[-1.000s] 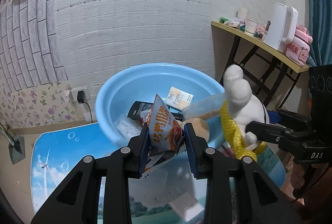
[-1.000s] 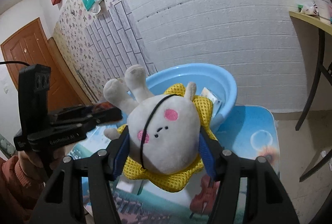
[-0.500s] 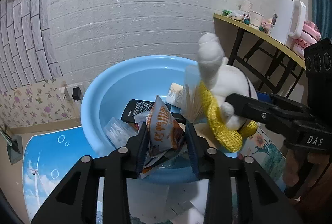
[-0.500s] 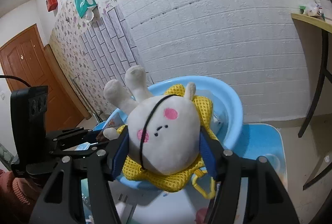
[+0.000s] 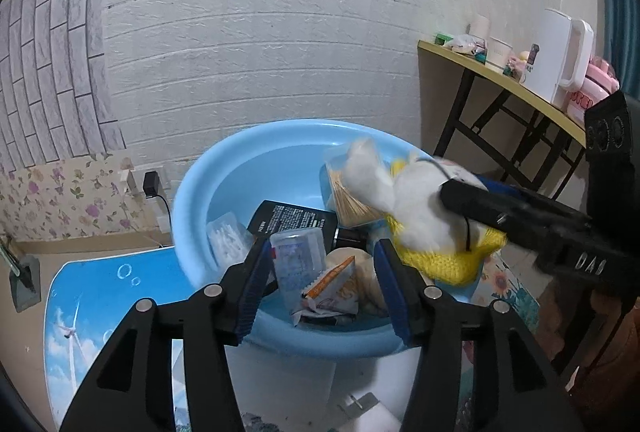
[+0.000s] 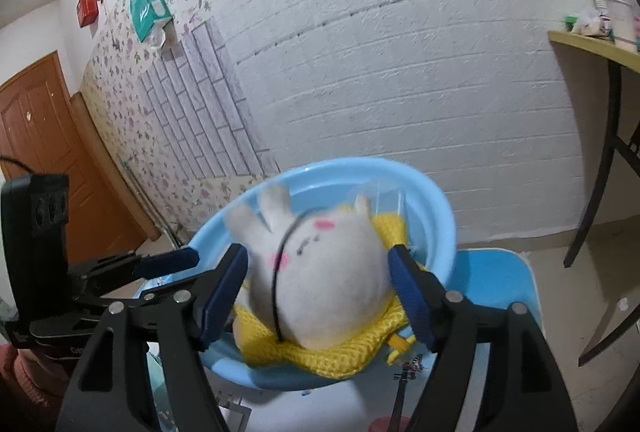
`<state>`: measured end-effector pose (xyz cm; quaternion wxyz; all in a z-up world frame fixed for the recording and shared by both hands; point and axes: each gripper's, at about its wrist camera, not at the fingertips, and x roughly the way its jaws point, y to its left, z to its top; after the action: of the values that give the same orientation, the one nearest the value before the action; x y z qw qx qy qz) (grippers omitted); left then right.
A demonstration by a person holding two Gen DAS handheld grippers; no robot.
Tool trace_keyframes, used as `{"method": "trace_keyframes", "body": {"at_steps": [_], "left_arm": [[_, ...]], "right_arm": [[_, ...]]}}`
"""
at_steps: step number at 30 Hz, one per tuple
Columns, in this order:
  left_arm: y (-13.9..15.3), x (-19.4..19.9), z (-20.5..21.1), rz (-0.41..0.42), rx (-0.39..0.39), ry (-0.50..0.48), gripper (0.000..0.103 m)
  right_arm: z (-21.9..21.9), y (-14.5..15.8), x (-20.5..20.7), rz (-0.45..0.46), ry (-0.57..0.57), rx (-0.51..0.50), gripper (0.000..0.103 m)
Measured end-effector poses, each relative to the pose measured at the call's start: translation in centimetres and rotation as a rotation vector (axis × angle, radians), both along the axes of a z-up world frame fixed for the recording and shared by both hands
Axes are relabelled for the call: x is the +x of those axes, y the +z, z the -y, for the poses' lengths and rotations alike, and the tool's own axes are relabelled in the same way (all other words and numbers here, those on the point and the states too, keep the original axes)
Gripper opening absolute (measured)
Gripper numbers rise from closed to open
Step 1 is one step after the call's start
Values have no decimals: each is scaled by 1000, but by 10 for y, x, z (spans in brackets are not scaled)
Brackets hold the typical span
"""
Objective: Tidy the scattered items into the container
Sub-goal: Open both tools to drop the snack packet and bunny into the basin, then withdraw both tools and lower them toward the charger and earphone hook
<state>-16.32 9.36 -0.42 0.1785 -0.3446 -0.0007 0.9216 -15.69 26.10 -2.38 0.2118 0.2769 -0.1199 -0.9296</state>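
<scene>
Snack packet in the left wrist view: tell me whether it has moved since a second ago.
Yes. The snack packet has dropped from between the left tongs, which just opened, down into the blue basin.

White plush rabbit in yellow knit netting [image 6: 328, 272] motion-blurred at ears and paws, its lower body hidden behind black right gripper arm [image 5: 520, 216], small items on yellow side table [image 5: 496, 84] too small to identify

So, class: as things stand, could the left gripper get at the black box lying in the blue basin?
Probably not directly. The left gripper is open over the basin, but a clear packet and a snack packet lie between it and the black box.
</scene>
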Motion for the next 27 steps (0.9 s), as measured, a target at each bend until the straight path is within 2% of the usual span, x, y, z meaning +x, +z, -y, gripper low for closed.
{"method": "trace_keyframes", "body": {"at_steps": [5, 9, 12, 15, 17, 21, 27], "left_arm": [[4, 14, 12, -4, 11, 25, 55], [6, 30, 20, -10, 17, 46, 57], [5, 42, 31, -13, 13, 77, 64], [1, 57, 45, 0, 16, 101, 64], [-3, 68, 52, 7, 15, 118, 64], [-13, 90, 67, 33, 24, 141, 72], [-30, 124, 74, 64, 19, 143, 73]], "right_arm": [[-9, 18, 14, -47, -37, -1, 73], [-13, 24, 27, -43, -51, -6, 73], [-14, 24, 41, -35, -56, 3, 73], [-19, 22, 55, -27, -65, 21, 73], [-24, 21, 64, -12, -85, 23, 73], [-26, 14, 80, 36, -107, 27, 73], [-5, -4, 102, 97, -62, 66, 73]]}}
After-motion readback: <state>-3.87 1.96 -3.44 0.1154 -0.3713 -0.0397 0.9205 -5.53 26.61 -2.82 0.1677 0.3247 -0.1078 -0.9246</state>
